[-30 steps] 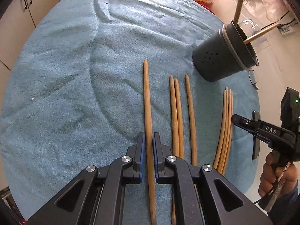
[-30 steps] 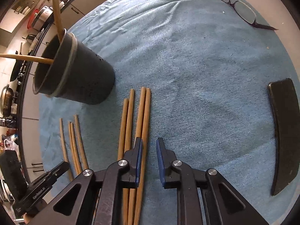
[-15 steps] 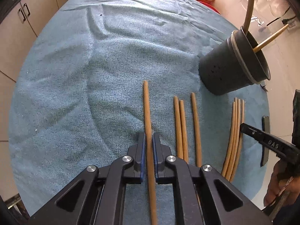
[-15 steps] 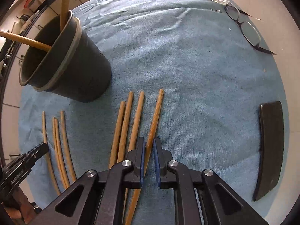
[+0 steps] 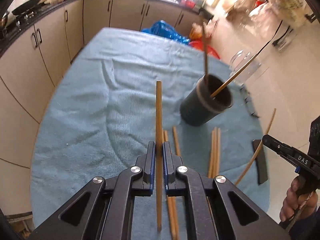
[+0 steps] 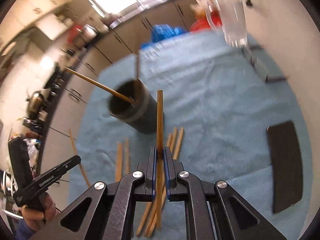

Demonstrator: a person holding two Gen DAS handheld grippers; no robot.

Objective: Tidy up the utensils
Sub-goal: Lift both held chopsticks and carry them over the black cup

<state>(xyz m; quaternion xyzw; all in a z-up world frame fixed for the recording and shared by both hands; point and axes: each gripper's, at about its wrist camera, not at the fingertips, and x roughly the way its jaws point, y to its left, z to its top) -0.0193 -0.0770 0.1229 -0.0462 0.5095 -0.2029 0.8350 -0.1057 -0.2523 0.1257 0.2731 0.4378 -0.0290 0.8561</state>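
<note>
Between the jaws of the left claw (image 5: pixel 159 150) runs one wooden chopstick (image 5: pixel 159 120), clamped near its middle so that its far tip reaches out ahead of the claw and its near end sticks back beneath it, clear of the blue towel (image 5: pixel 100 110) that covers the desk. Just right of this claw, three more chopsticks (image 5: pixel 176 142) lie loose on the towel, and further right lies a close bundle of three (image 5: pixel 215 150). Ahead and to the right stands the dark utensil cup (image 5: pixel 208 106), with two sticks already leaning out of its mouth. At the far right edge of the same view the right claw (image 5: pixel 267 139) shows from the side, carried by a hand (image 5: pixel 296 206), with a thin stick slanting up through its tip.

From the right wrist view, the right claw (image 6: pixel 159 152) is likewise clamped on a single chopstick (image 6: pixel 160 120), its jaws having just closed on it, and the stick points straight ahead with its tip over the cup's side. The cup (image 6: pixel 132 108) sits ahead and slightly left of this claw. Under and just behind the jaws lies the bundle of chopsticks (image 6: pixel 176 142) on the towel. Well to the right rests a flat black case (image 6: pixel 286 166). To the lower left the left claw (image 6: pixel 77 160) appears, with its own stick angled upward
</note>
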